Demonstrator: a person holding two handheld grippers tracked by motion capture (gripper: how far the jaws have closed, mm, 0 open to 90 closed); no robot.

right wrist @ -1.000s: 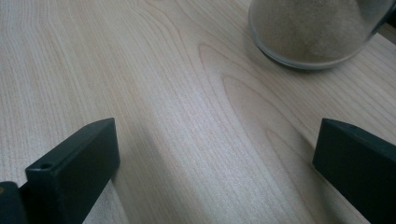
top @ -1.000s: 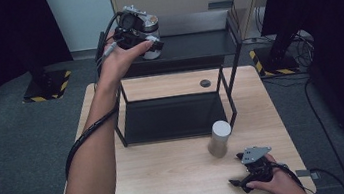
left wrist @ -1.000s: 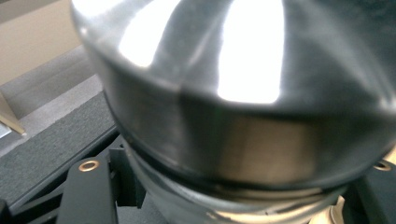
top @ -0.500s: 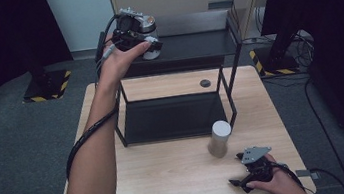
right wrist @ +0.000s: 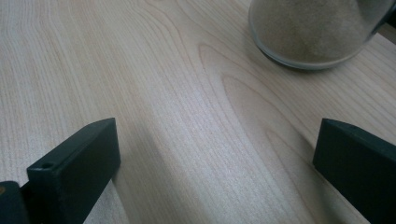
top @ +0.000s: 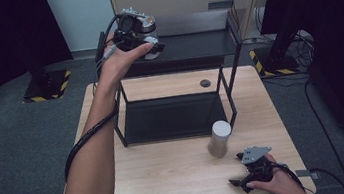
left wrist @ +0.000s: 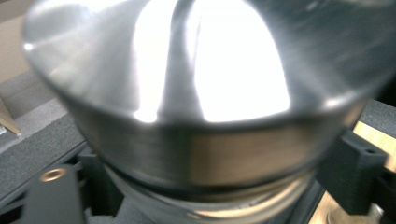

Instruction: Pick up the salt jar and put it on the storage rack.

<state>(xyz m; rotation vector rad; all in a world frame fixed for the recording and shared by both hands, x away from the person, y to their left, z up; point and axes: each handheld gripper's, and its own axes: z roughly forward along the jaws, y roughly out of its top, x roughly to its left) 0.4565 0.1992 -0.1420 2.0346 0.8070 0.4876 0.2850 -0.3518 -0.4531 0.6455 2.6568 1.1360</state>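
Lid [left wrist: 187,93] of jar at left gripper [top: 144,36]: brushed metal, glossy, strong glare; wall below it looks like clear glass, though blurred. Table [top: 170,178]: pale wood, smooth matt grain. Second jar [right wrist: 313,32] on table: clear glass, sandy matt fill. Rack [top: 172,117] on table: dark matt metal. Right gripper [right wrist: 215,172] jaws: black matt plastic

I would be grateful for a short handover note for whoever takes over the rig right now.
Left gripper: up at the shelf's top level, around a silver-lidded jar. Its jaws have just been opening; the jar sits between them, seemingly set on the shelf.
Right gripper: open, resting on the table, holding nothing.
Second jar: upright on the table, in front of the shelf, just ahead of the right gripper.
Done: first jar apparently placed on top.
Left: draw the left gripper clear; likely shelve the second jar too.
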